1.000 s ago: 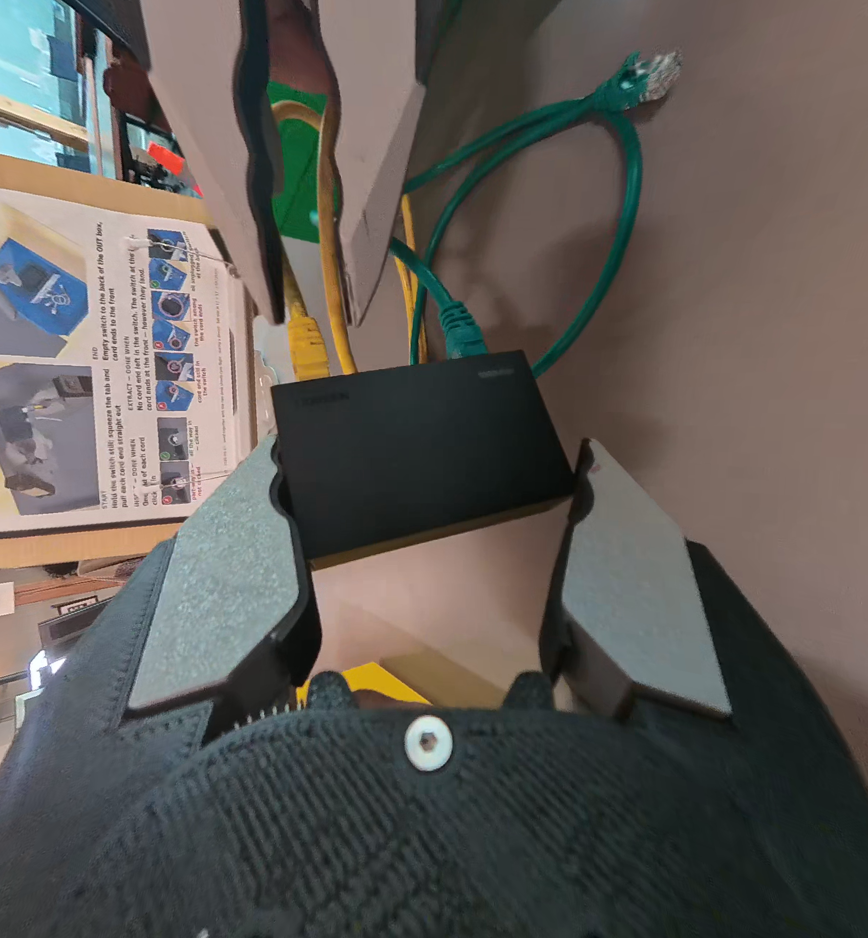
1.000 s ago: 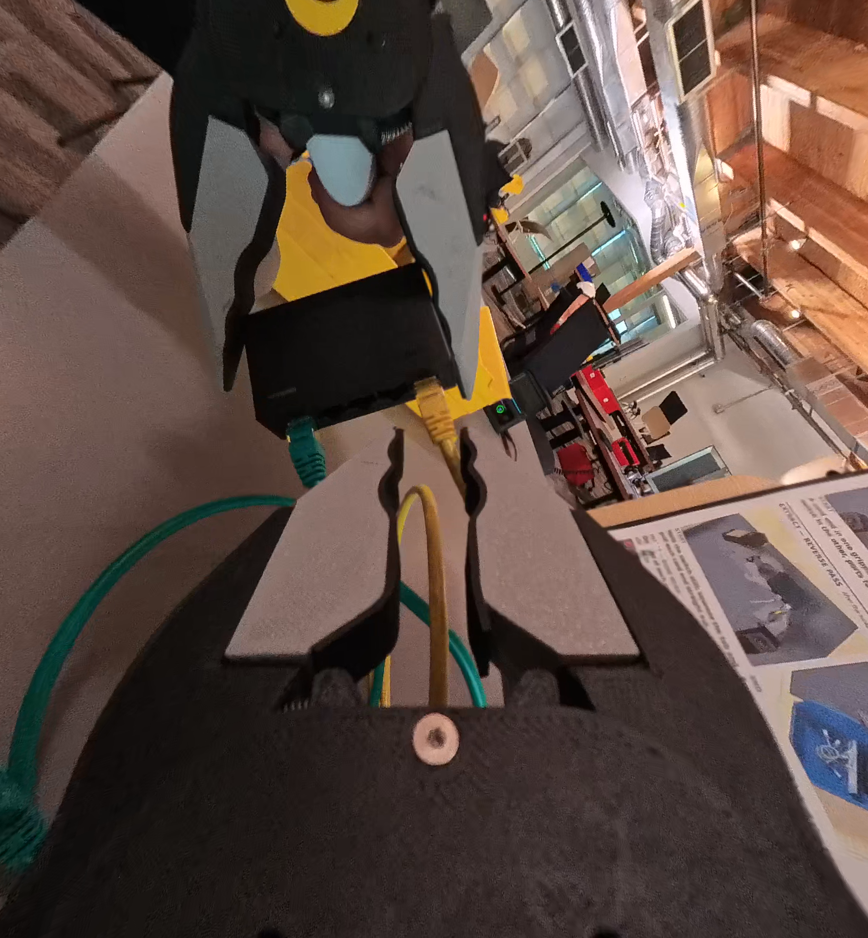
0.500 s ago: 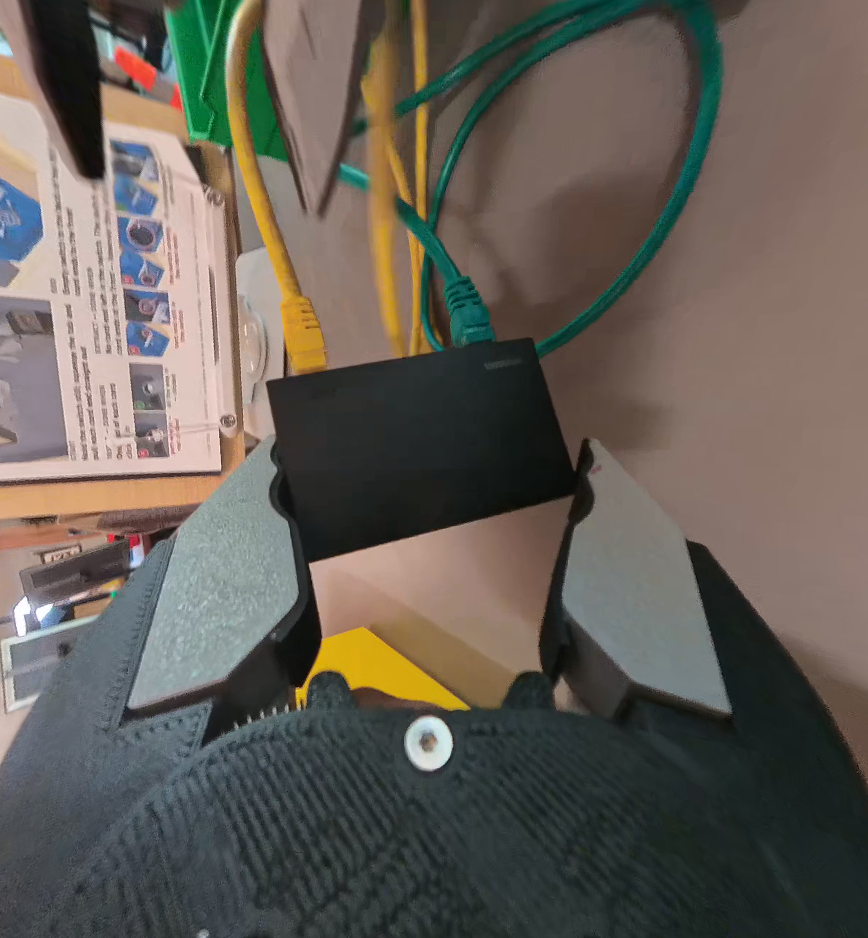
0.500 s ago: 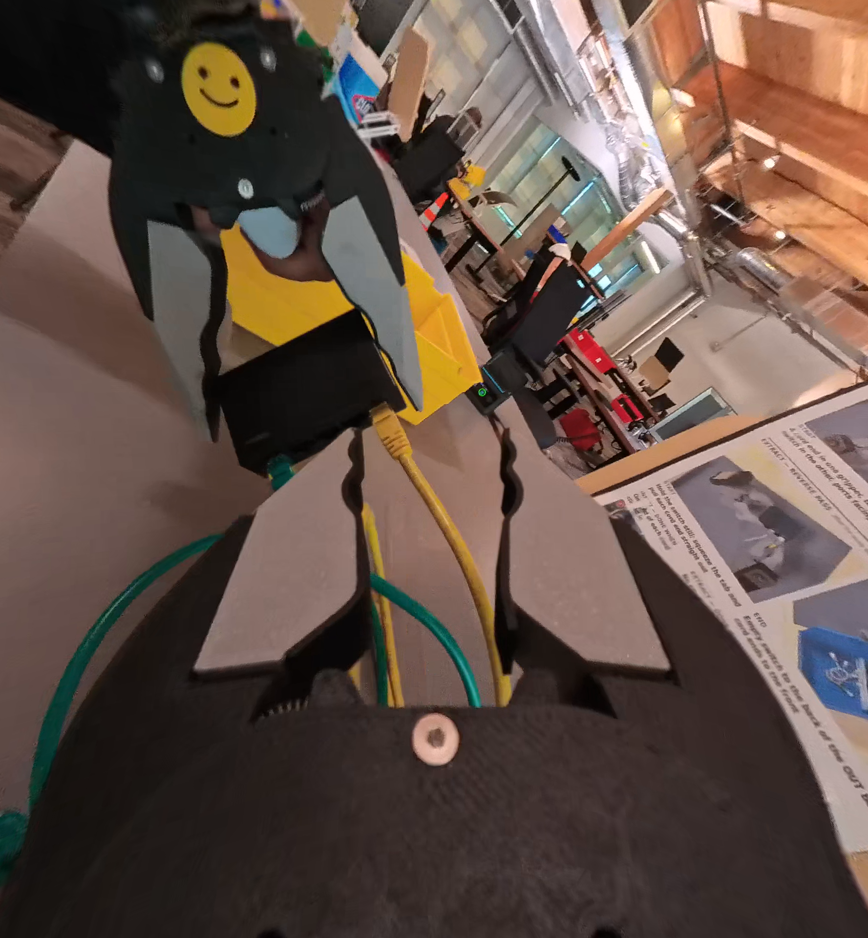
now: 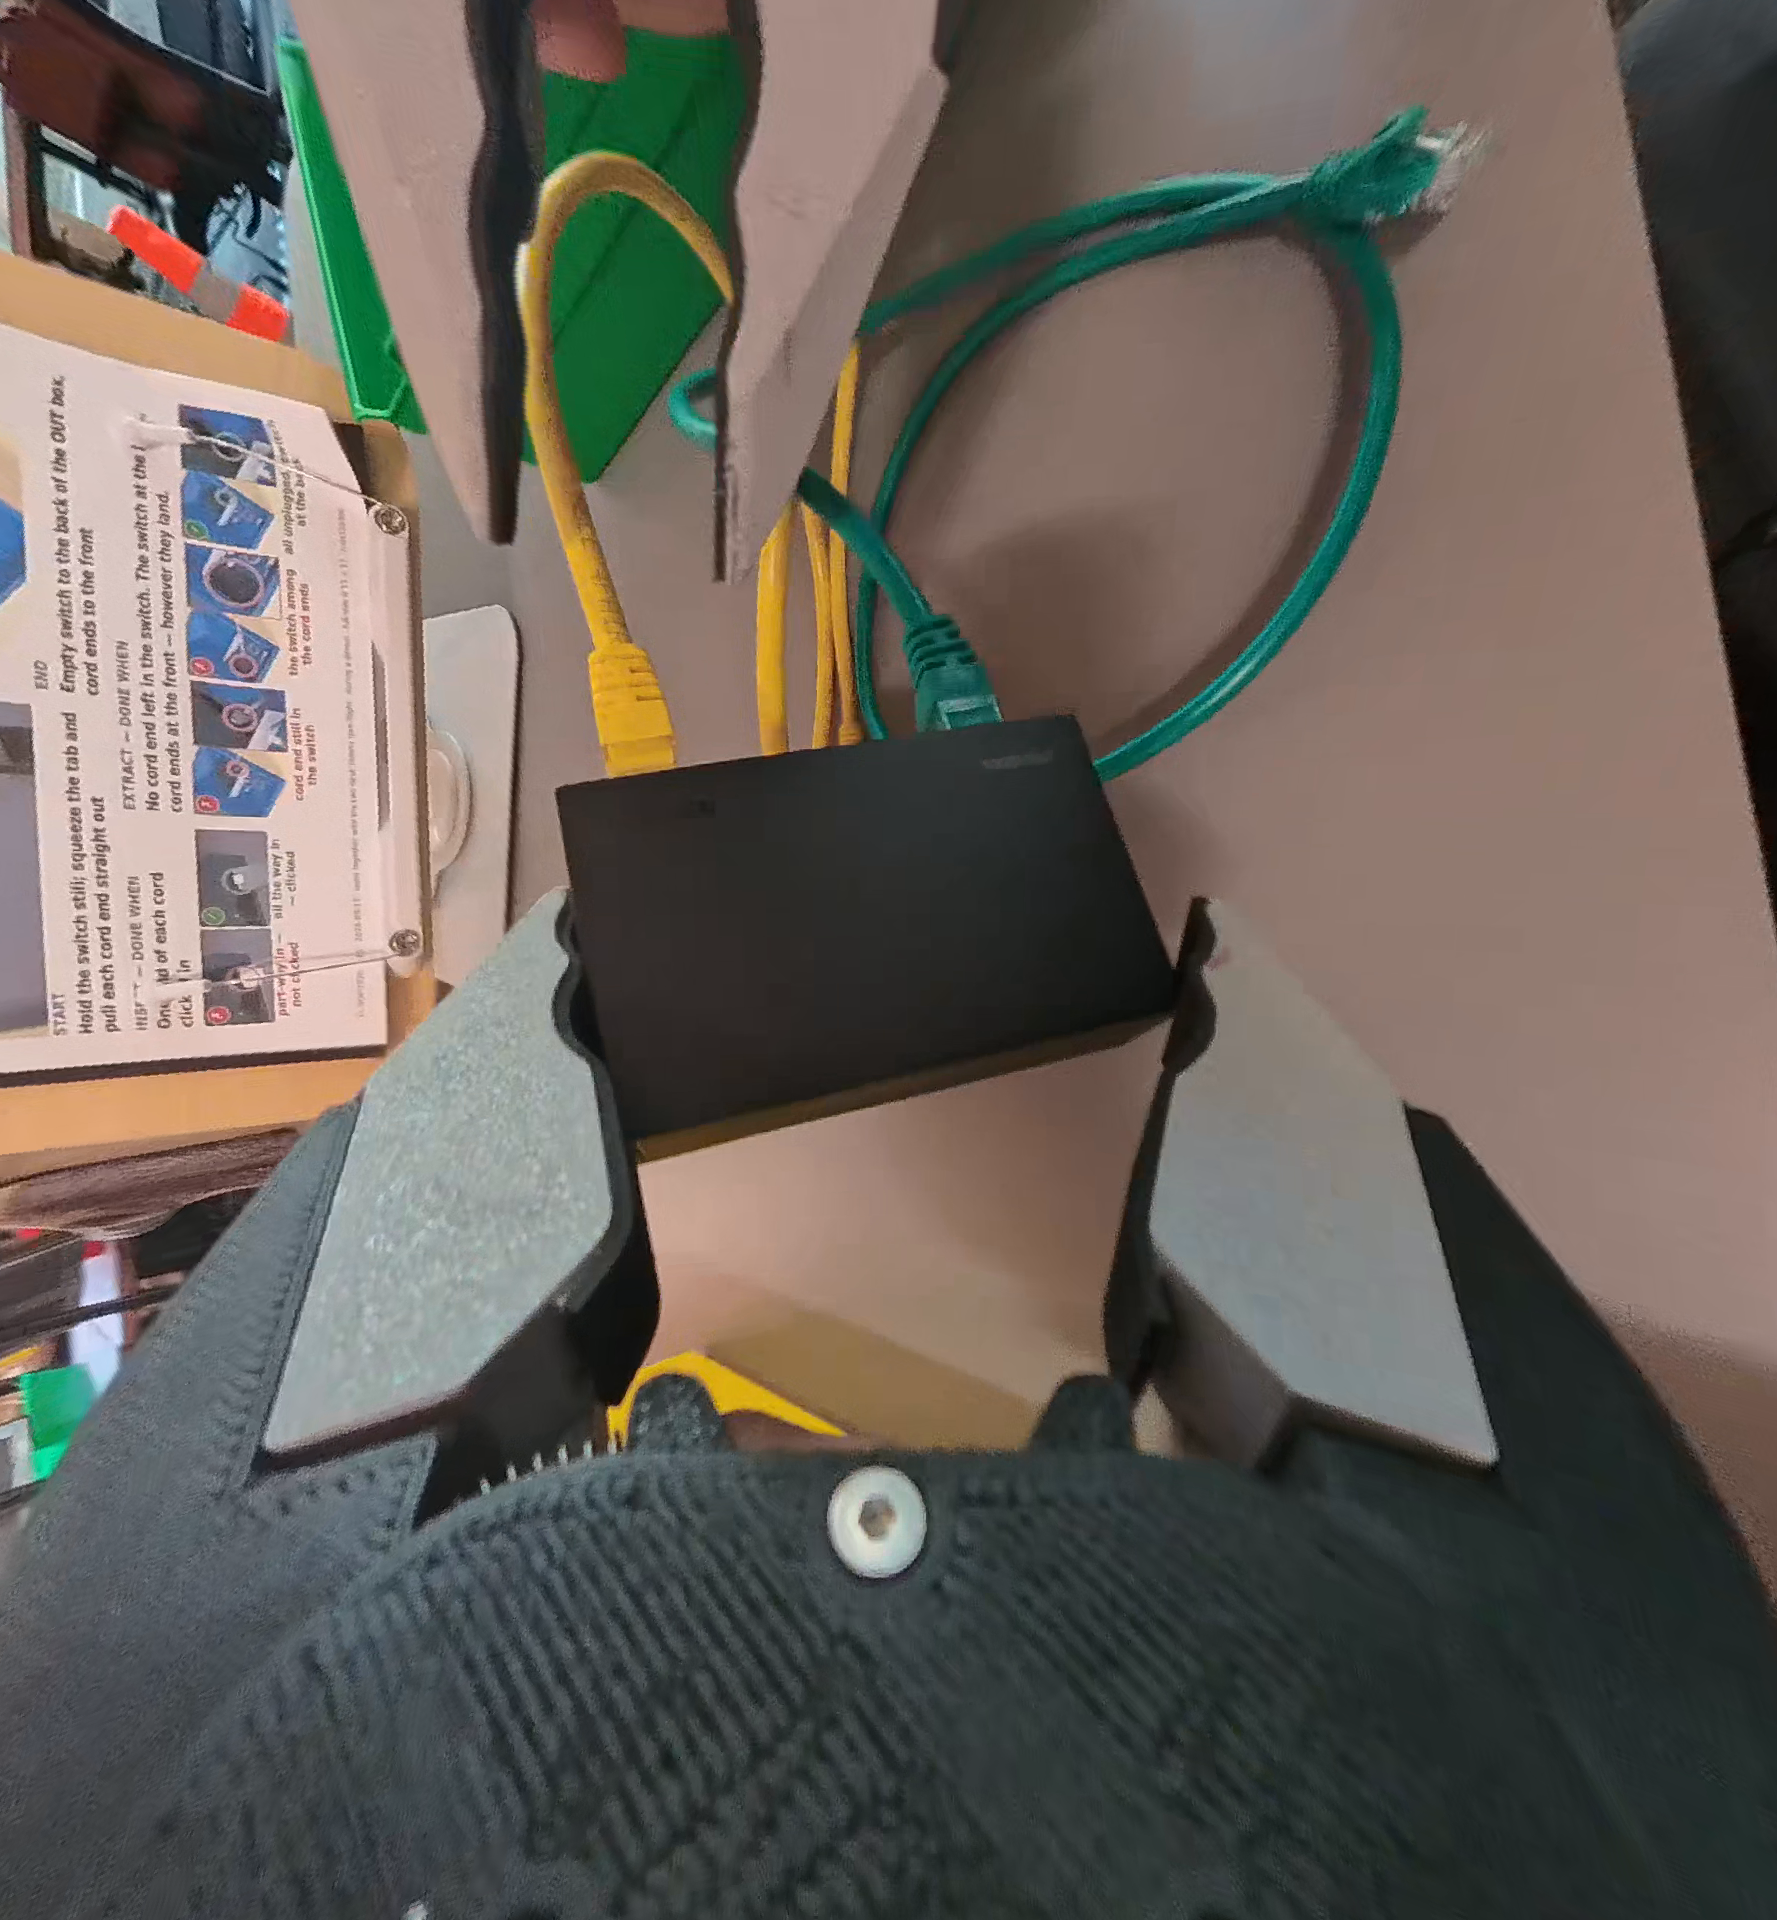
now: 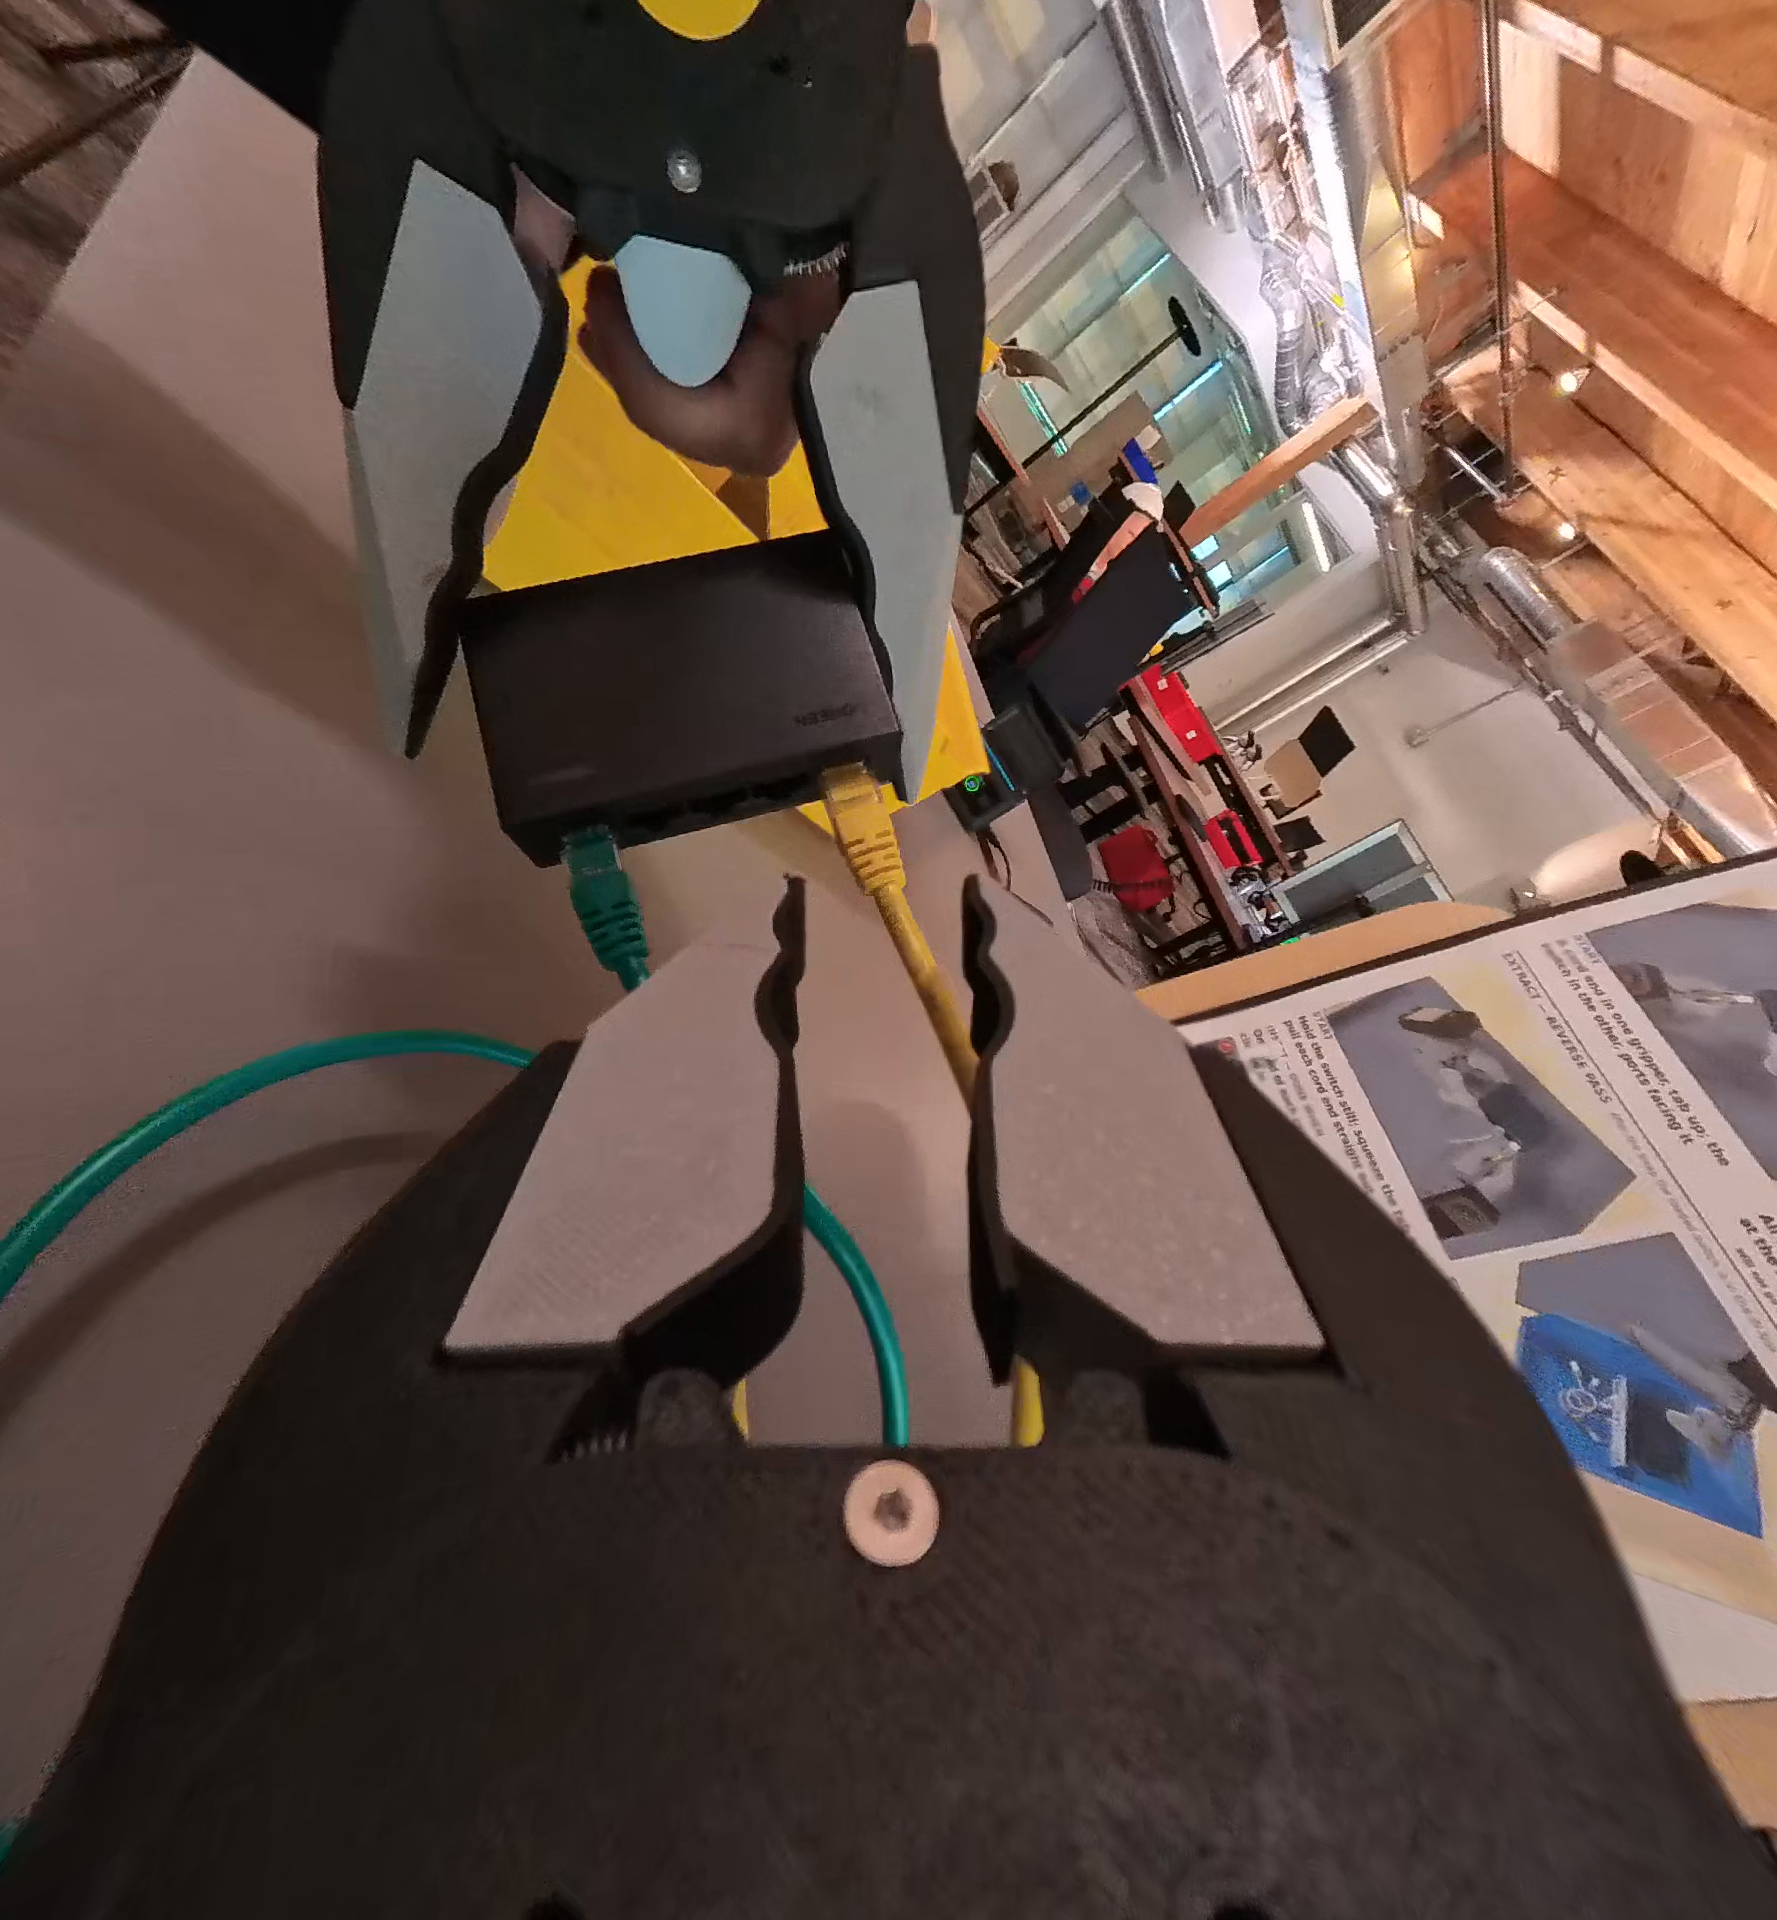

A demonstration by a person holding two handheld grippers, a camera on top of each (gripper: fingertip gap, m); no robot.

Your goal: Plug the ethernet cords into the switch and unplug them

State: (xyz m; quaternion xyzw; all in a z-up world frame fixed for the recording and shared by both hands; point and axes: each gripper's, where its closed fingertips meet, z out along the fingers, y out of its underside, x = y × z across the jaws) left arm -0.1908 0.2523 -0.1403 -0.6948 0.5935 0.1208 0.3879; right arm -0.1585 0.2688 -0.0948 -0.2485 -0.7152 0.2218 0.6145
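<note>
My left gripper (image 5: 879, 935) is shut on the black switch (image 5: 853, 914), one finger on each short side, holding it over the beige table. It also shows in the right wrist view (image 6: 666, 727) with the switch (image 6: 676, 686). A yellow cord (image 5: 635, 707) is plugged into one end port (image 6: 863, 821). A green cord (image 5: 951, 686) is plugged into the other end port (image 6: 603, 894). The green cord's free plug (image 5: 1403, 177) lies on the table. My right gripper (image 6: 879, 904) is open just behind the yellow plug, and the yellow cord runs between its fingers without being held.
An instruction sheet on a board (image 5: 136, 727) lies beside the switch and also shows in the right wrist view (image 6: 1590, 1195). A green bin (image 5: 635, 260) stands behind my right gripper. A yellow bin (image 6: 635, 499) stands behind the left one. More yellow cord (image 5: 780, 623) lies loose behind the switch. The grippers' ends are close to 6 cm from one another.
My right gripper, nearly shut around the yellow cord a second ago, opened wide and drew back. It now sits close behind the plug with a narrower gap. The left gripper still holds the switch.
</note>
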